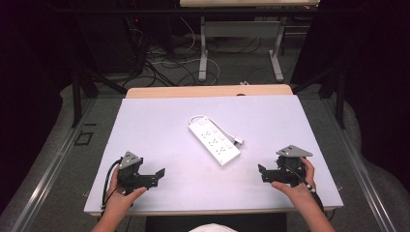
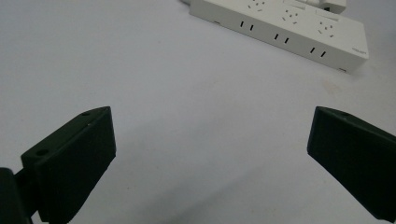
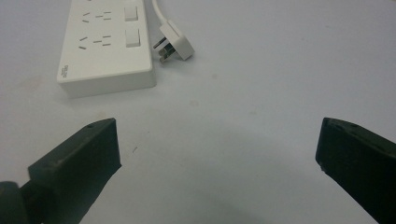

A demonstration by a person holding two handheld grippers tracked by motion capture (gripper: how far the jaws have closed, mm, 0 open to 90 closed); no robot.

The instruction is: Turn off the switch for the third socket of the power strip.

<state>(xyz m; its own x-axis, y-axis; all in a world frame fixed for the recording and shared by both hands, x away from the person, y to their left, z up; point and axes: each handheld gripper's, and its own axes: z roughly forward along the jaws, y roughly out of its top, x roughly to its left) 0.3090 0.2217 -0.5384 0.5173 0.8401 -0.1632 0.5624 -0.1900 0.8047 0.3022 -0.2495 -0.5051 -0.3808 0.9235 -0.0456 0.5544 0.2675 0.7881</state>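
A white power strip (image 1: 214, 140) lies slantwise in the middle of the white table top (image 1: 159, 125), with its cord looped along its far side. Its white plug (image 1: 238, 140) rests on the table beside its right edge. My left gripper (image 1: 157, 175) sits low at the front left, held in a hand, jaws wide apart and empty. It points toward the power strip (image 2: 280, 30). My right gripper (image 1: 263, 172) is at the front right, also open and empty. Ahead of it lie the end of the strip (image 3: 106, 44) and the plug (image 3: 173, 44), prongs showing.
The table's wooden far edge (image 1: 208, 91) shows beyond the white top. Behind it on the floor lie tangled cables (image 1: 164, 63) and the legs of another desk (image 1: 204, 53). Dark frame posts (image 1: 76, 96) stand at both sides.
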